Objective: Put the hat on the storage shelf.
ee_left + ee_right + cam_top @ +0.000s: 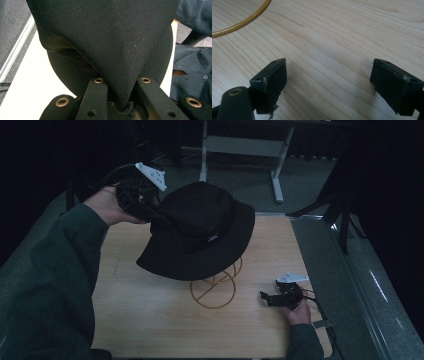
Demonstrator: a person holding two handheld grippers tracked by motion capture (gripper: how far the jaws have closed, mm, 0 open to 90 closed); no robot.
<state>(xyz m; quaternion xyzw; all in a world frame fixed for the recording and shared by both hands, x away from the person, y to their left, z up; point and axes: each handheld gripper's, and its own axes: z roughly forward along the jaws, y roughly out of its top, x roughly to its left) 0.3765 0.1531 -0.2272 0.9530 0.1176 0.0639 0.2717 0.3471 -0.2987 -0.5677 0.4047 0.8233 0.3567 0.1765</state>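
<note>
1. Black bucket hat [200, 232] sits in the middle of the high view, its crown draped over a yellow wire stand [214, 290] whose round base ring lies on the wooden table [150, 320].

2. Its brim tilts: the upper-left side is lifted, while the lower edge hangs down toward the centre of the frame and hides the top of the stand.

3. Up at the upper left of the high view, the left gripper [159, 216] is held in a hand [107, 205] with a dark green sleeve, and a grey three-cornered plate rides on top of it.

4. From the left gripper view, the dark ribbed fabric of the hat hangs down in a fold between the two black jaws at the bottom centre; the jaws are pressed together on that fold, pinching the brim [120, 100].

5. At the lower right of the high view, the right gripper [262, 296] lies low on the table, held by the other hand [299, 312], well apart from the hat and just beside the stand's base ring.

6. Looking along the right gripper [328, 77] in its own view, its jaws stand spread wide with bare wood grain between them, gripping nothing; a curve of the yellow ring crosses the upper left corner.
</note>
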